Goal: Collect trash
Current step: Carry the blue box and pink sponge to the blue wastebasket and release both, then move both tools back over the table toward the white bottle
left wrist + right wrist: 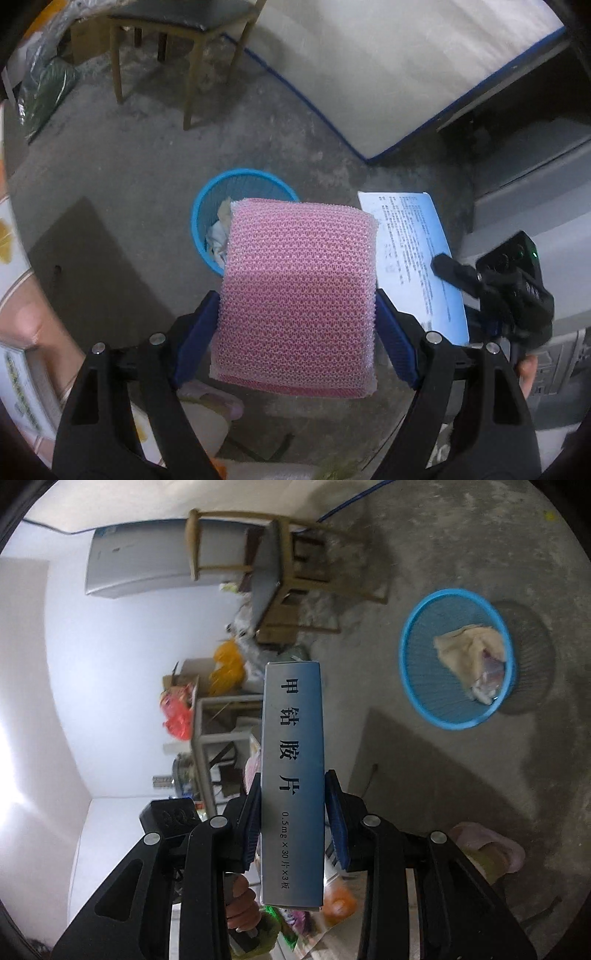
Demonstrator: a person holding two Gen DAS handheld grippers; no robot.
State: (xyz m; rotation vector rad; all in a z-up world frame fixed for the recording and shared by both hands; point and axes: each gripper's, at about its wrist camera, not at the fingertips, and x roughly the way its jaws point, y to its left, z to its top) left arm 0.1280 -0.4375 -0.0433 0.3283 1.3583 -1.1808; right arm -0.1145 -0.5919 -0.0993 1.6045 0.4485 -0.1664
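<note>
A pink mesh sponge [299, 295] fills the span between the blue pads of my left gripper [297, 321], which is shut on it. It hangs over a blue plastic waste basket [207, 210] on the concrete floor, with crumpled paper inside. My right gripper [291, 812] is shut on a long blue-grey medicine box [291, 775] printed with black characters. The same box [410, 258] and the other gripper's camera body show at the right of the left wrist view. In the right wrist view the basket [424, 686] lies at the upper right, holding a beige crumpled wrapper [469, 653].
A wooden chair [184, 44] stands behind the basket, and a mattress with blue trim [388, 74] lies on the floor. A grey cabinet [535, 177] is at the right. A pink slipper [487, 849], a cluttered table [221, 720] and bags are in view.
</note>
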